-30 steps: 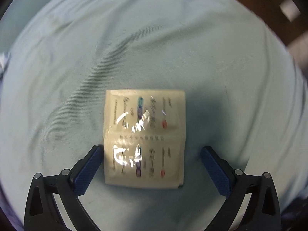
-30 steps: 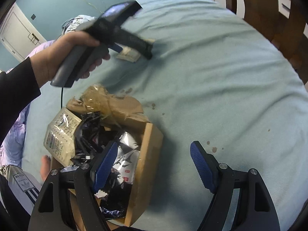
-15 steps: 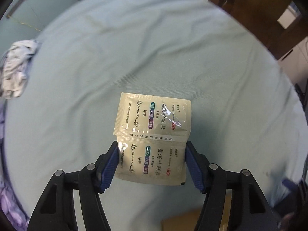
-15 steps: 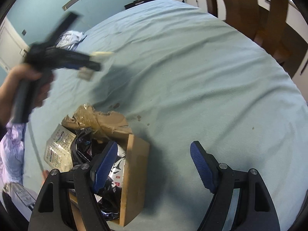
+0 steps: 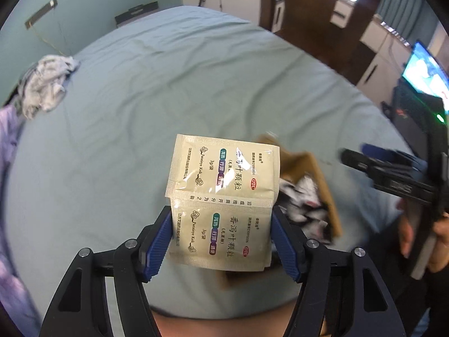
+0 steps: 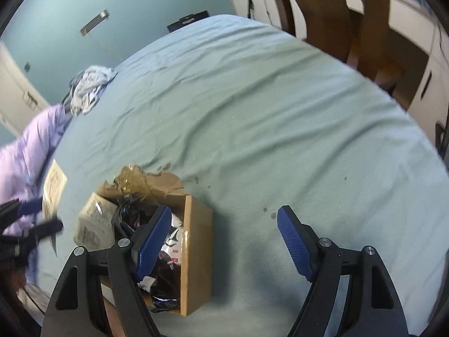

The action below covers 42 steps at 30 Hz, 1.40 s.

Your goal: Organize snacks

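My left gripper (image 5: 221, 241) is shut on a beige double sachet strip (image 5: 224, 205) with printed text and holds it up above the bed. Behind it is an open cardboard box (image 5: 322, 191) with dark and white snack packets. In the right wrist view my right gripper (image 6: 224, 241) is open and empty, low over the same box (image 6: 196, 255), its left finger above the packets (image 6: 165, 255). A beige sachet pack (image 6: 94, 224) sticks out of the box's left side. The left gripper with its sachet (image 6: 53, 188) shows blurred at the left edge.
The box stands on a light blue bedsheet (image 6: 252, 112) with small dark stains. Crumpled grey clothing (image 6: 89, 87) and a lilac garment (image 6: 28, 154) lie at the far left. Wooden furniture (image 6: 336, 14) stands beyond the bed's right side.
My left gripper closed on the sachet strip, lifted it off the sheet and carried it toward the box. My right gripper stayed open by the box.
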Tool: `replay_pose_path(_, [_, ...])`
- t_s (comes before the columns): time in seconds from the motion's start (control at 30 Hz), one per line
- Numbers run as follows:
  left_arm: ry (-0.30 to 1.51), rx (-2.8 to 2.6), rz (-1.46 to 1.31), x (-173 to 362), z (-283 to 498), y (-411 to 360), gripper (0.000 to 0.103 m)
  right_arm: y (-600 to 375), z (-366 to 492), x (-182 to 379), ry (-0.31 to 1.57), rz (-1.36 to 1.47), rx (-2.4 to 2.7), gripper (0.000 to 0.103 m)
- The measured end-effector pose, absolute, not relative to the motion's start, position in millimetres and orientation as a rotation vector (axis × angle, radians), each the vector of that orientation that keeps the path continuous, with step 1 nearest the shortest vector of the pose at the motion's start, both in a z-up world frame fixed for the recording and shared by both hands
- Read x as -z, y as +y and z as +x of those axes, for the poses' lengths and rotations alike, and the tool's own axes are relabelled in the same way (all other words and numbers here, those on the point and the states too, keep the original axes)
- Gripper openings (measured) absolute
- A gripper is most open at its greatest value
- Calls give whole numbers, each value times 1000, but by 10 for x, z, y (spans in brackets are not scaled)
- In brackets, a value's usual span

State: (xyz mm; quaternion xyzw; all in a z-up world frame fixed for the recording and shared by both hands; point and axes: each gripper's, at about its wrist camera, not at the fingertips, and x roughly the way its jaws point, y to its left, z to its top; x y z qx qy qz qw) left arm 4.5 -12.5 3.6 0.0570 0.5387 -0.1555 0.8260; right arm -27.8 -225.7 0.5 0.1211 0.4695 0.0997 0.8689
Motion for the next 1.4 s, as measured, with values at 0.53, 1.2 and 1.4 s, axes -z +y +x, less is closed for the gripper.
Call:
replay_pose_path(0.53, [928,197,97,-1,-65,70,103,-1766,-600,-126,937,25,-337,77])
replay_pose_path(1.2, [941,100,271,94,-66,16,103,-1609,-757,-91,898,-65,-382,77])
replay_pose_path(1.4, [955,124,262,91,-44,-17,103,-1642,-739,-94,901,-41,-373,77])
